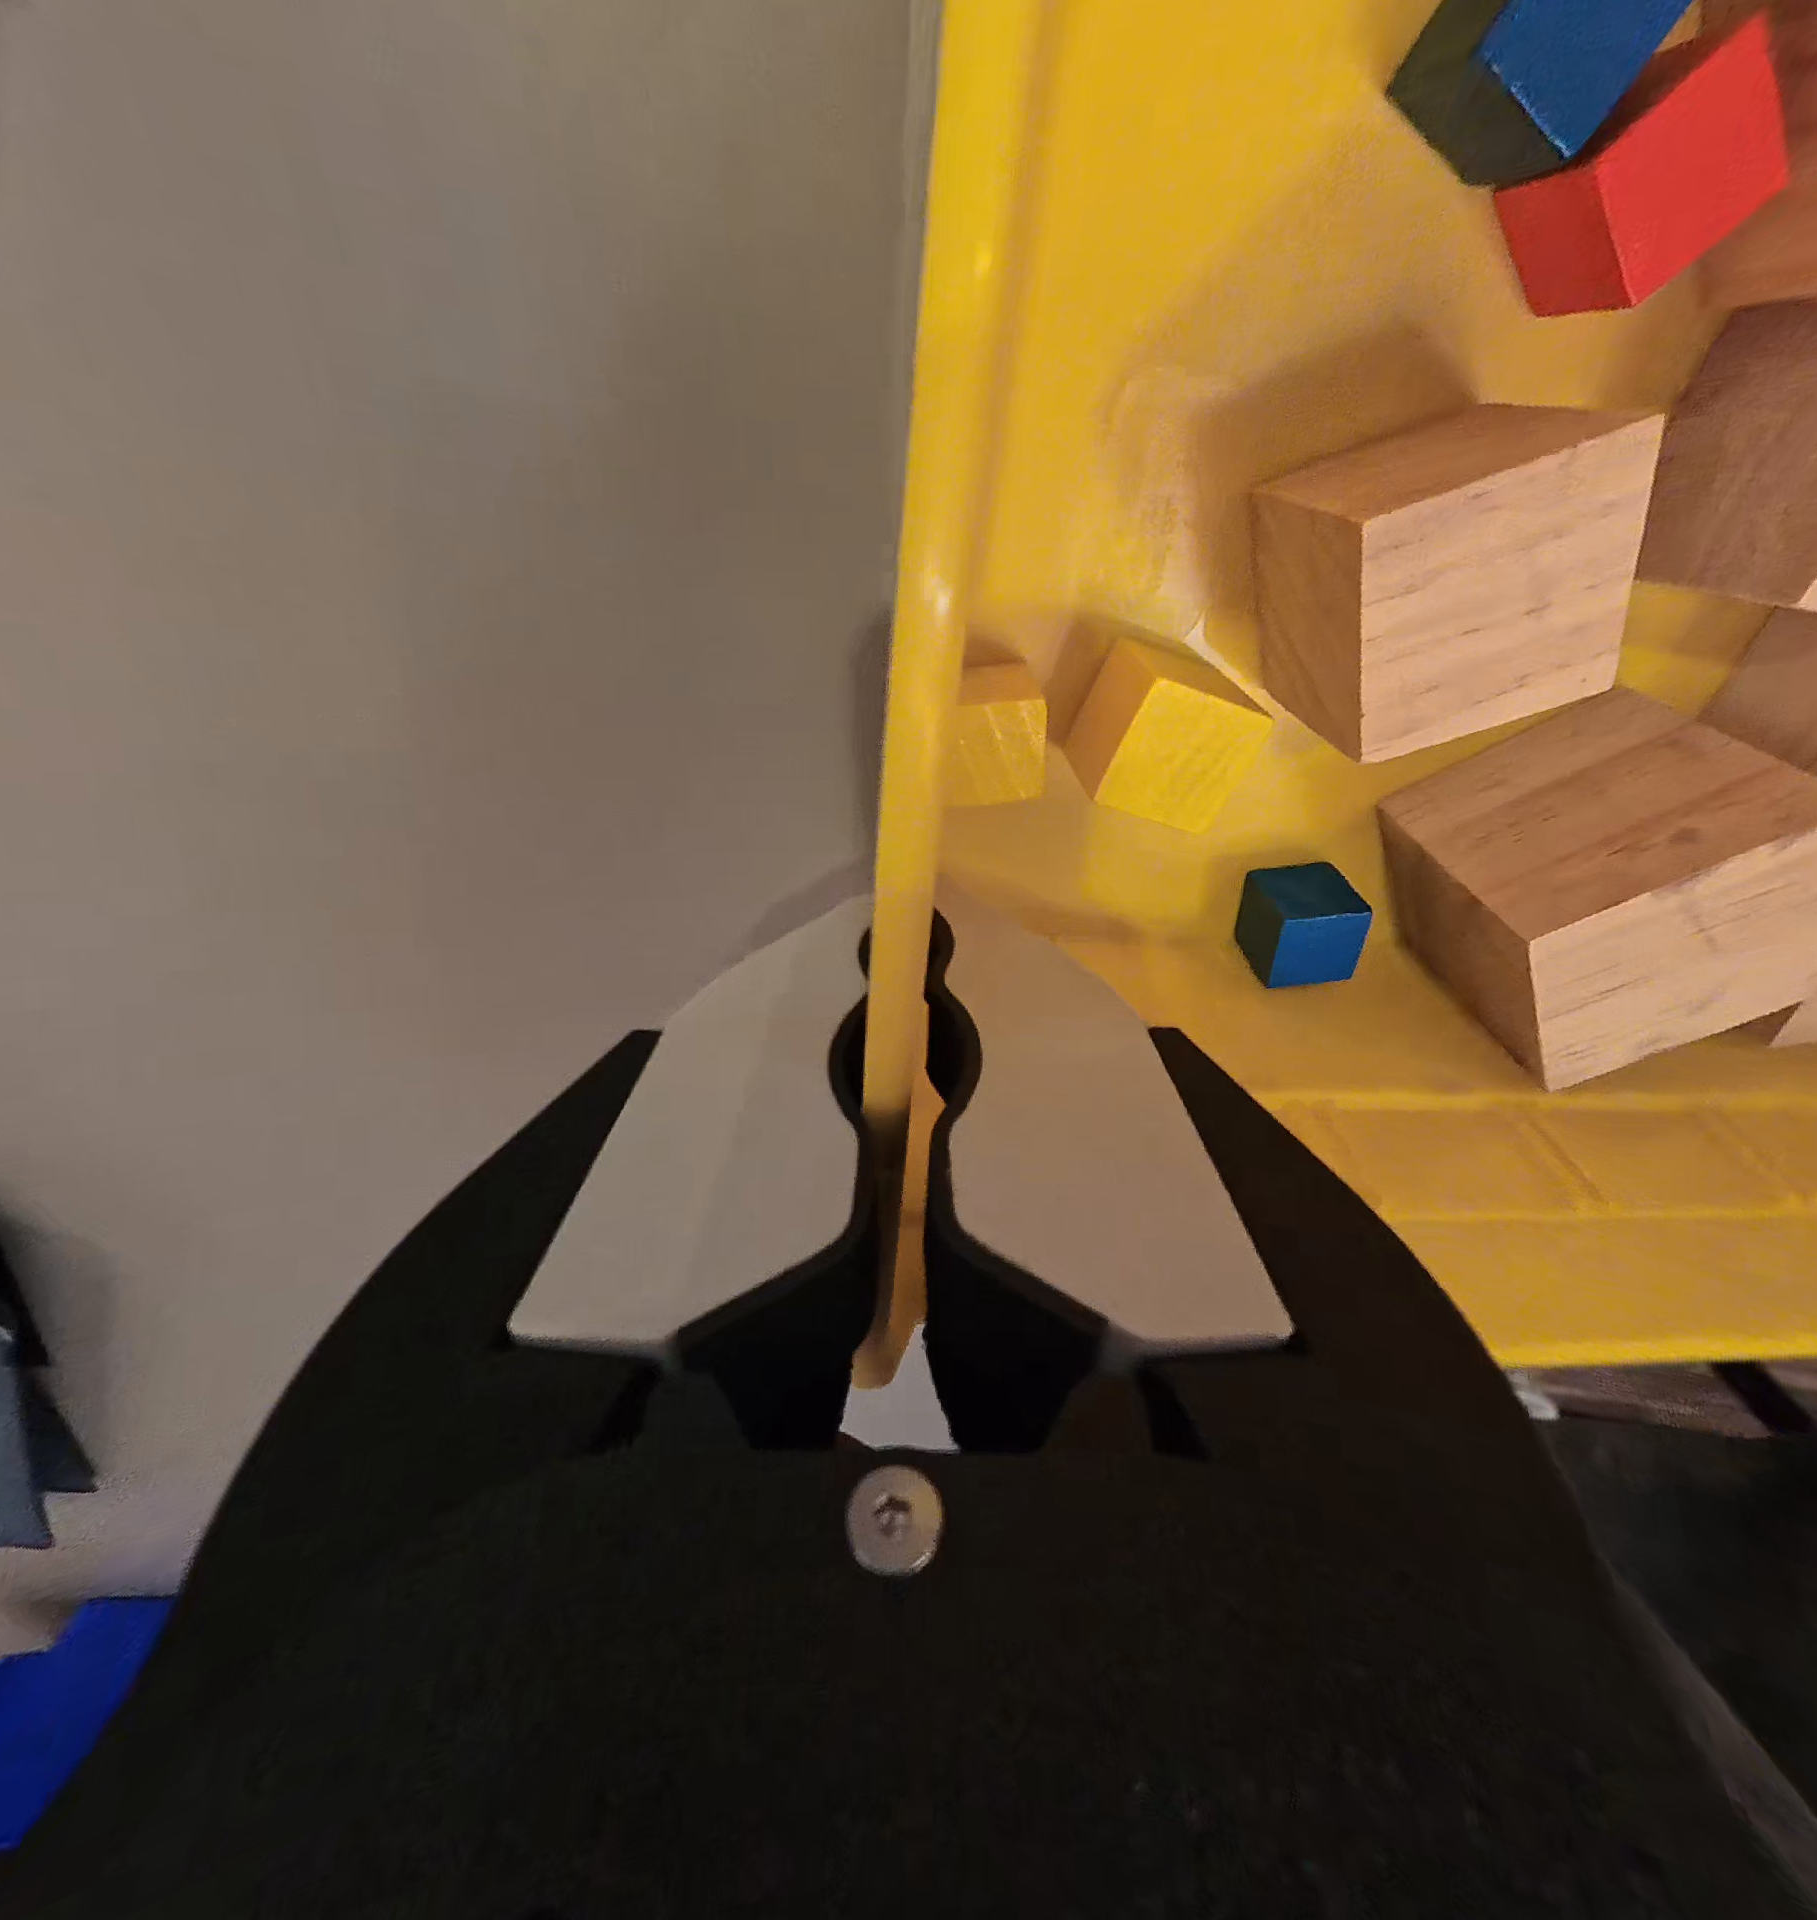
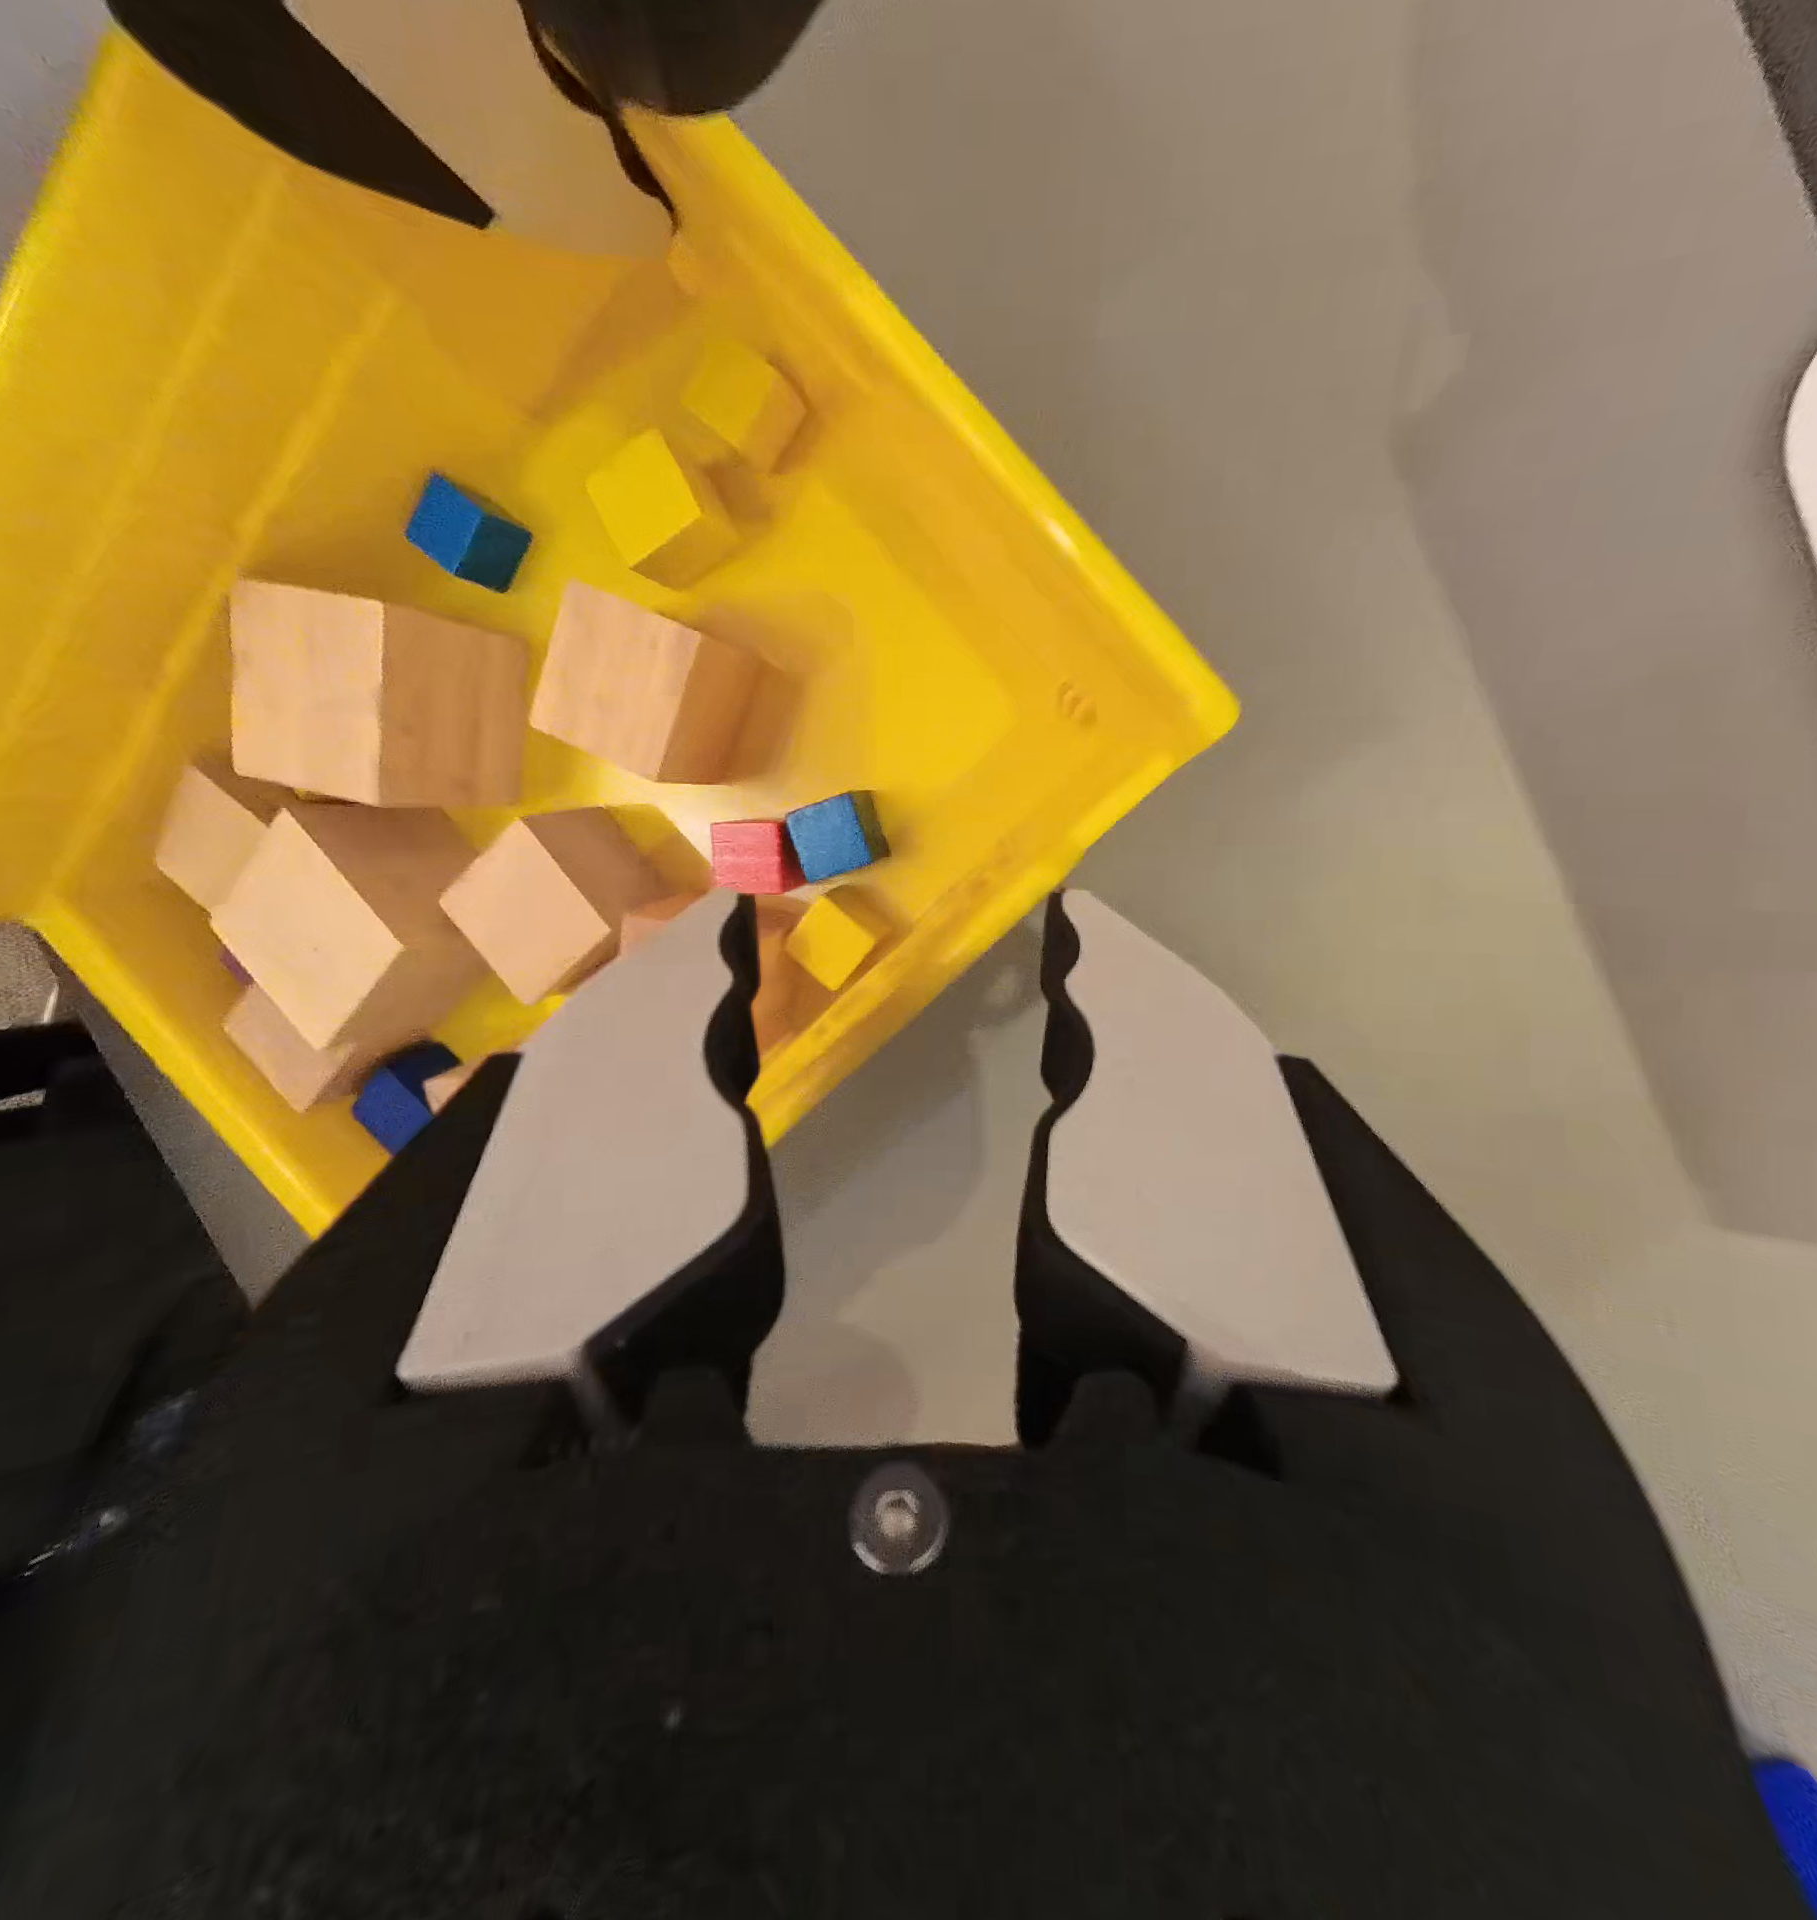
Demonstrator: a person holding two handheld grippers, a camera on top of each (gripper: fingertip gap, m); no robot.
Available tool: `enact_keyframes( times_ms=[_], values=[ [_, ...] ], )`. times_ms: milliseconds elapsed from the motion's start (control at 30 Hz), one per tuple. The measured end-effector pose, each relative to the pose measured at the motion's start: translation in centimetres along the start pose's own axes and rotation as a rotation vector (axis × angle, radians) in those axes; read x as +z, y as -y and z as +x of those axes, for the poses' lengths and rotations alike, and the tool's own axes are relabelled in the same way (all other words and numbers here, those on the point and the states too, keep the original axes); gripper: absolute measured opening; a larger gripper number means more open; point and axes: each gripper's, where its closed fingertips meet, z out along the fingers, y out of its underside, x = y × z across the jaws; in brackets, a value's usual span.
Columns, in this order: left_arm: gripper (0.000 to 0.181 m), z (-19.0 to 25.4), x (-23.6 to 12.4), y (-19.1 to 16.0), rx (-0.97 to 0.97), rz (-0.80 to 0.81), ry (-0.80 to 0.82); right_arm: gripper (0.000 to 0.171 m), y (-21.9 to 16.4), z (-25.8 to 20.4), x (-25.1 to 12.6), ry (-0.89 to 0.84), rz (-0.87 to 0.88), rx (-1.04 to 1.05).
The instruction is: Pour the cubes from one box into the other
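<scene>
You worked at a plain grey tabletop (image 2: 1403, 520) beyond your jaws; room type couldn't be told.

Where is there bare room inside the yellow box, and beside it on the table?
Inside the yellow box, the floor is bare toward the corner nearest the open right tongs. The big wooden cubes crowd the opposite side. The grey table beside that corner is bare.

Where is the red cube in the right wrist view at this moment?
The red cube lies inside the yellow box, touching a blue cube on its right, just beyond the tip of the right gripper and its left finger.
</scene>
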Motion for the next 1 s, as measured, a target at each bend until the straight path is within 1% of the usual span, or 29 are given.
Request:
enact_keyframes(
  times_ms=[33,133,167,267,400,467,500,533,567,600,700,800,900,1000],
  values=[
    [0.003,0.1,0.0,-0.1,-0.020,0.003,0.001,0.053,-0.4,0.0,-0.1,-0.022,-0.020,0.007],
    [0.003,0.3,0.1,-0.7,-0.067,0.008,-0.002,0.053,-2.4,0.5,-0.9,-0.164,-0.069,-0.033],
    [0.003,0.3,0.1,-0.9,-0.077,0.011,-0.004,0.053,-3.3,0.2,-1.0,-0.173,-0.084,-0.032],
    [0.003,0.4,0.1,-1.1,-0.086,0.014,0.002,0.051,-5.1,-1.7,-1.6,-0.154,-0.084,-0.006],
    [0.003,0.4,0.1,-1.4,-0.118,0.013,0.001,0.052,-9.3,-6.1,-1.3,-0.090,-0.187,0.008],
    [0.003,0.5,0.1,-1.6,-0.139,0.014,-0.001,0.049,-11.6,-7.5,-0.8,-0.097,-0.227,0.017],
    [0.003,0.5,0.2,-1.7,-0.151,0.016,-0.001,0.044,-12.8,-7.7,-0.4,-0.122,-0.250,0.025],
    [0.003,0.7,0.2,-1.8,-0.161,0.018,-0.003,0.043,-13.4,-8.5,0.0,-0.089,-0.250,0.042],
    [0.003,0.8,0.2,-1.8,-0.172,0.019,-0.002,0.015,-13.5,-9.6,0.0,-0.021,-0.235,0.086],
    [0.003,0.9,0.2,-1.8,-0.183,0.020,0.000,0.011,-13.5,-9.5,-0.1,-0.036,-0.225,0.107],
    [0.003,2.0,0.1,-1.9,-0.188,-0.001,-0.008,0.008,-14.3,-8.9,-0.6,-0.056,-0.264,0.132],
    [0.001,4.0,-0.6,-1.4,-0.095,-0.053,-0.018,0.006,-15.5,-8.0,-2.1,-0.033,-0.313,0.225],
    [0.003,5.6,-2.2,0.6,-0.020,-0.022,-0.039,0.005,-17.1,-5.8,-5.0,-0.103,-0.318,0.240],
    [0.003,6.0,-4.0,3.8,-0.011,0.027,-0.017,0.005,-18.5,-4.0,-8.2,-0.122,-0.286,0.291]
  ],
)
